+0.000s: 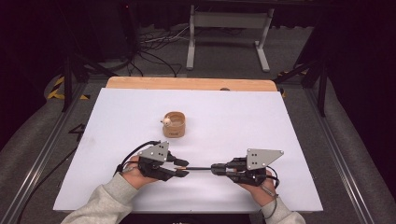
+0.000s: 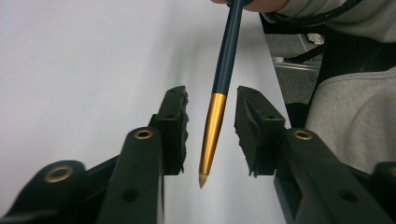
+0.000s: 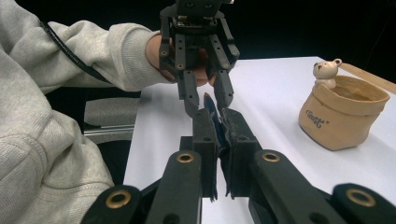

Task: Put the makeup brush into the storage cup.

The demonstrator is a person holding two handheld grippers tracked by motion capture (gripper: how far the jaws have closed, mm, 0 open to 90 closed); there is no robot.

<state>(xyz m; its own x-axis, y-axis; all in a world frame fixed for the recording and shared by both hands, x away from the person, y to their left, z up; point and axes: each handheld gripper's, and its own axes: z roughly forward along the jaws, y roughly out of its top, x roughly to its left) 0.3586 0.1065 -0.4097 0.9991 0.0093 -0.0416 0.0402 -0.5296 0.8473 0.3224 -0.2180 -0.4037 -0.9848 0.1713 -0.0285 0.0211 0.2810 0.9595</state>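
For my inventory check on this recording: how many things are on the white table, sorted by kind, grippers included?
Pen, dark blue with a gold tip: 1
Tan pot with a small bear figure on its rim: 1
Grippers: 2, left gripper and right gripper
Total: 4
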